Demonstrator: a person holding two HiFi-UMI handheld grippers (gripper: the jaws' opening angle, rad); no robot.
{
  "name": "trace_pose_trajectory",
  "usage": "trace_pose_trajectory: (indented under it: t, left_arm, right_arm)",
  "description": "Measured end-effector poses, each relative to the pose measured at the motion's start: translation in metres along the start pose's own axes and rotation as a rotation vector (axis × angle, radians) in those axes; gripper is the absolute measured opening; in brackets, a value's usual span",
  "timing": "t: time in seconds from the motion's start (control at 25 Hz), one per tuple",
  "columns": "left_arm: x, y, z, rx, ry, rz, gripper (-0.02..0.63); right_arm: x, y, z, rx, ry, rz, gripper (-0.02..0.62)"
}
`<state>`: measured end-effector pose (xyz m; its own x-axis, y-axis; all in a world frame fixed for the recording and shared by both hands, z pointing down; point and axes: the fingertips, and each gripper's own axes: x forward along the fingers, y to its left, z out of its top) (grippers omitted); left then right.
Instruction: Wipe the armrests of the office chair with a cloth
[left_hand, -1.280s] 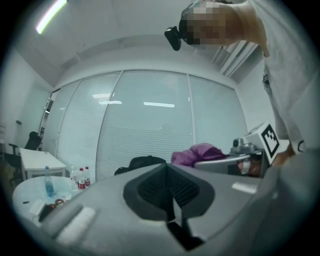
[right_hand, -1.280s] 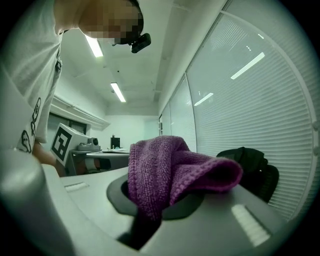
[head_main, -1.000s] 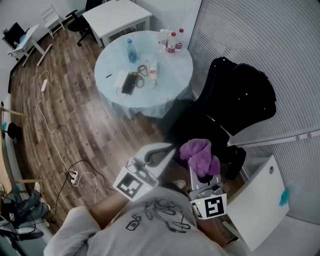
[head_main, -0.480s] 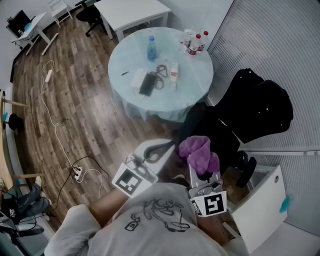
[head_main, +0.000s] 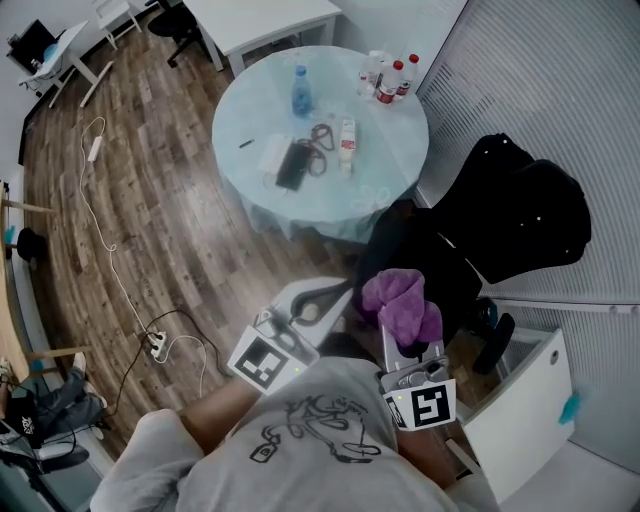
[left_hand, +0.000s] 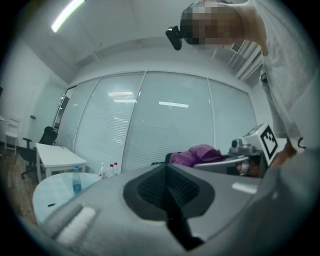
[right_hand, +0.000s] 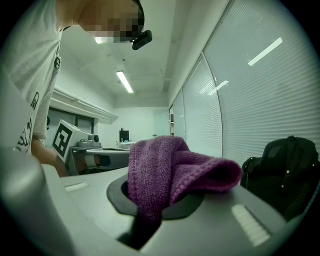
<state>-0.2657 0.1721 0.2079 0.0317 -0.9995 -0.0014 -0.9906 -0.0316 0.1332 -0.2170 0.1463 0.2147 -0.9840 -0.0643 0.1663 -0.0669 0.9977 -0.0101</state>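
view barely shifted, grippers same spot | right gripper pinching cloth, left gripper closed on nothing | armrest just off to its right, right gripper's closer

The left gripper fills the lower frame, its two grey jaws pressed together along a dark seam with nothing between them. Just above and to the right of it, a purple cloth bunches at the tip of the right gripper, apparently pinched there, though the angle hides the grip itself. To the left of the left gripper and farther off, a round table carries a blue-capped bottle, with a blind-covered glass wall behind.
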Motion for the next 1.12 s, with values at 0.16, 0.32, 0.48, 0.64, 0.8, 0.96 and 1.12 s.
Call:
trace_pose_trajectory:
  t: [0.16,0.32,0.48,0.64,0.8,0.96,1.12]
  left_arm:
    - [0.019,0.001,-0.008,-0.008,0.02,-0.009,0.003]
    - [0.036,0.004,-0.016,-0.012,0.029,-0.012,0.003]
    - [0.047,0.01,-0.029,-0.009,0.047,-0.01,0.003]
    - [0.057,0.014,-0.052,-0.015,0.073,-0.006,0.003]
    - [0.063,0.02,-0.074,-0.015,0.097,-0.01,0.003]
    - [0.074,0.025,-0.102,-0.02,0.126,-0.019,0.003]
    - [0.085,0.027,-0.138,-0.027,0.161,-0.037,0.003]
  right_arm:
    - [0.001,-0.017,-0.005,0.008,0.012,-0.004,0.043]
    - [0.004,-0.033,-0.013,0.007,0.032,0.001,0.043]
    - [0.011,-0.043,-0.026,0.006,0.047,0.009,0.043]
    - [0.016,-0.056,-0.047,0.005,0.061,0.007,0.043]
    - [0.023,-0.065,-0.067,0.035,0.074,-0.005,0.043]
    - [0.032,-0.074,-0.097,0.028,0.11,0.004,0.043]
    - [0.041,-0.081,-0.133,0.01,0.148,0.014,0.043]
